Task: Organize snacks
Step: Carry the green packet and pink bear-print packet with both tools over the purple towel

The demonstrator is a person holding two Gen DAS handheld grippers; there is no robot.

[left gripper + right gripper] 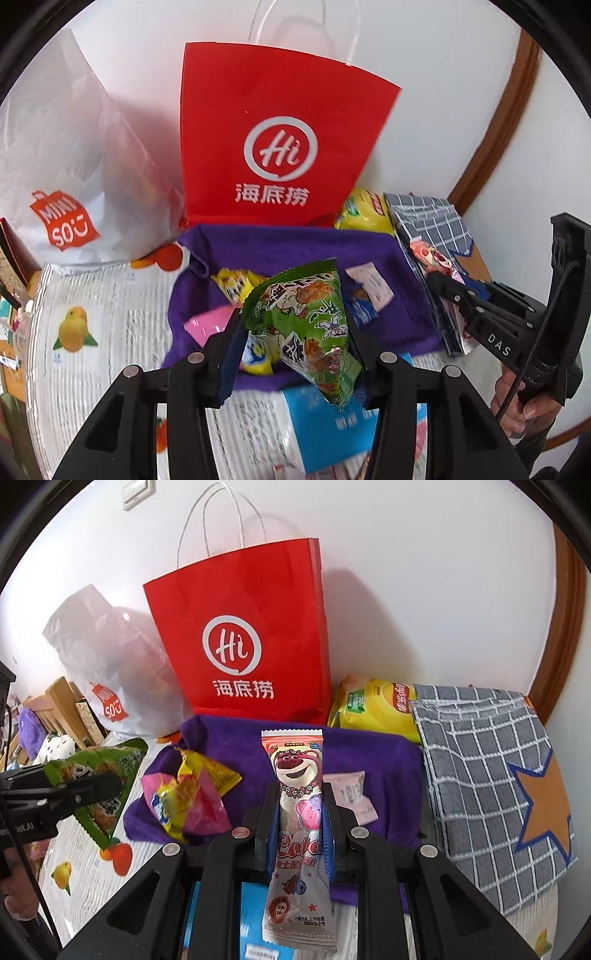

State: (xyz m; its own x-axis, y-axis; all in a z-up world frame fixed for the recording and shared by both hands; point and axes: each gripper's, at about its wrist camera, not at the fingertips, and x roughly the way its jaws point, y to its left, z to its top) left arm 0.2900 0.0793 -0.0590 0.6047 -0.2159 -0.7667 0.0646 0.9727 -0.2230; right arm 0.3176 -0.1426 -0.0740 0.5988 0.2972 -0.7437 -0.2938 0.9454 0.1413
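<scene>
My left gripper (295, 343) is shut on a green triangular snack packet (306, 317), held above the near edge of a purple cloth (288, 247). The same green packet (107, 771) shows at the left of the right wrist view. My right gripper (300, 834) is shut on a long pink bear lollipop packet (297, 812), upright over the purple cloth (373, 753). In the left wrist view the right gripper (439, 280) appears at the right with the lollipop packet (436, 258). Yellow and pink snack packets (184, 797) and a small pale sachet (354, 797) lie on the cloth.
A red paper bag (243, 638) stands against the wall behind the cloth. A white plastic bag (110, 664) sits to its left, a yellow chips bag (373, 705) to its right. A grey checked towel (480, 760) lies right. A fruit-print table cover (92, 325) is underneath.
</scene>
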